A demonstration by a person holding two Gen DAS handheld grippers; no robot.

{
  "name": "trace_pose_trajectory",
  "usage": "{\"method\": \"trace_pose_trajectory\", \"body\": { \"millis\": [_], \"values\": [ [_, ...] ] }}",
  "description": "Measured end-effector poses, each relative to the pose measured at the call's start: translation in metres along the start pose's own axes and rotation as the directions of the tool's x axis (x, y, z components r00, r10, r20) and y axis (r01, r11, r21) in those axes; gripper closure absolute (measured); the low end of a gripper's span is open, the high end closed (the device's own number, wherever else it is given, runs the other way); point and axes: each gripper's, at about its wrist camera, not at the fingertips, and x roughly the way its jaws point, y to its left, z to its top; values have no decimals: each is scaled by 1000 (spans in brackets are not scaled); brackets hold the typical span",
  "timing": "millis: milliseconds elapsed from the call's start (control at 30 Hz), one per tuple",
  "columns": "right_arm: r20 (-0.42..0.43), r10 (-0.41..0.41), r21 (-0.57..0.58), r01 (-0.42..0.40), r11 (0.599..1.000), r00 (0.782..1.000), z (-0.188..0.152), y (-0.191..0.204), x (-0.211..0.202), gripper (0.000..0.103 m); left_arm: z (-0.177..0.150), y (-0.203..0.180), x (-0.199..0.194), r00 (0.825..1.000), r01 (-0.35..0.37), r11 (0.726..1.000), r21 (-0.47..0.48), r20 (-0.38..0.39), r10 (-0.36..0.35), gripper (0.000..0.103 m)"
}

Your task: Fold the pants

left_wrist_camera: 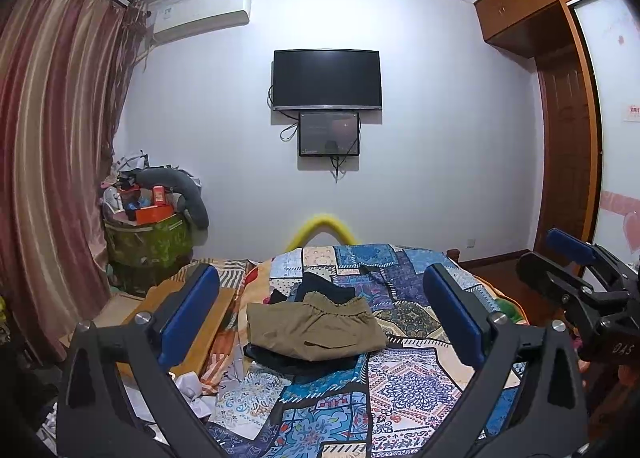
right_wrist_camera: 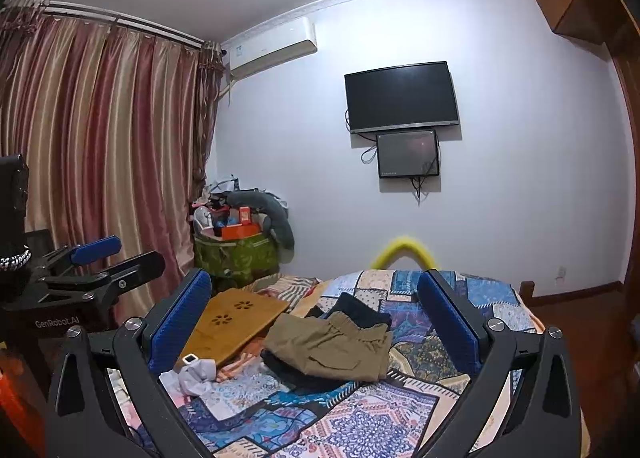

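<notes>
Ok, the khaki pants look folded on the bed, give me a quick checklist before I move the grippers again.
1. Left gripper open and holding nothing: ok.
2. Right gripper open and holding nothing: ok.
3. Khaki pants folded into a compact stack on the bed cover: ok.
4. Khaki pants resting on dark clothing rather than directly on the cover: ok, dark fabric shows underneath and behind.
5. Fold edges lined up neatly: cannot tell, the far side is hidden.
6. Wooden tray apart from the pants: ok.

Khaki pants (left_wrist_camera: pixel 316 332), blue patchwork quilt (left_wrist_camera: pixel 404 382), striped pink/gold curtain (right_wrist_camera: pixel 100 130), blue claw pads (left_wrist_camera: pixel 188 314).
</notes>
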Motion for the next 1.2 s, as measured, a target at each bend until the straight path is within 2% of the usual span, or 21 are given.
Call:
{"method": "trace_pose_trajectory", "body": {
  "millis": [1200],
  "values": [
    [-24,-27,45,28,999,999,-4,-4,-6,0,-6,0,17,998,49,999,-1,-43,-49,0]
  ]
}}
